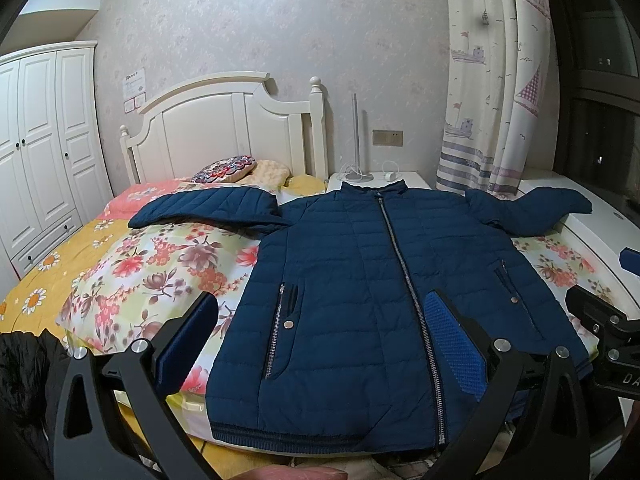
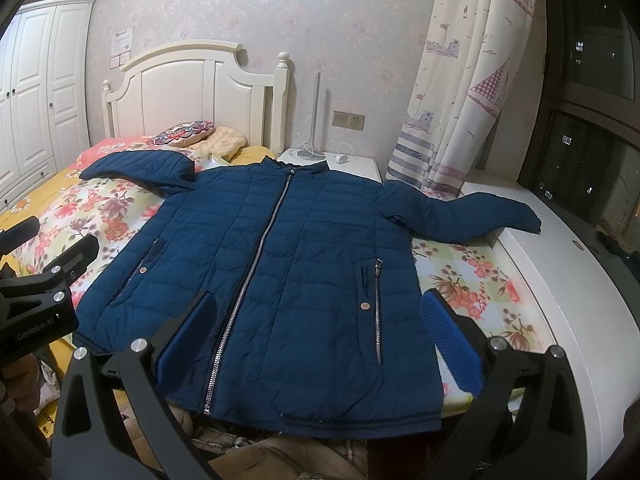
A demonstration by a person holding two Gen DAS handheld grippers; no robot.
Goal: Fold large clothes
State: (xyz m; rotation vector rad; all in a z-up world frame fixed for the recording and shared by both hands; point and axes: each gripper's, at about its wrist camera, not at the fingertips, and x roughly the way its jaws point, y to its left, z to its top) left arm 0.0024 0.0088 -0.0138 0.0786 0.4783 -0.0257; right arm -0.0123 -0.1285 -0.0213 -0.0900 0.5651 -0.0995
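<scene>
Left wrist view: the jacket lies flat and zipped, front up, on the floral bed, sleeves spread out, one reaching the white ledge. Left gripper hangs over the hem, jaws wide apart, nothing in them. Right gripper is the same, spread and empty.

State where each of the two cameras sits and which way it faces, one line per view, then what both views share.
Left wrist: sits on the left gripper, jaws open, at the foot of the bed, facing the headboard over the blue jacket; the right gripper's body shows at the right edge.
Right wrist: sits on the right gripper, jaws open, further right, facing the same way; the left gripper shows at its left edge.
Shared: jacket, headboard, floral bedspread, nightstand, curtain.
</scene>
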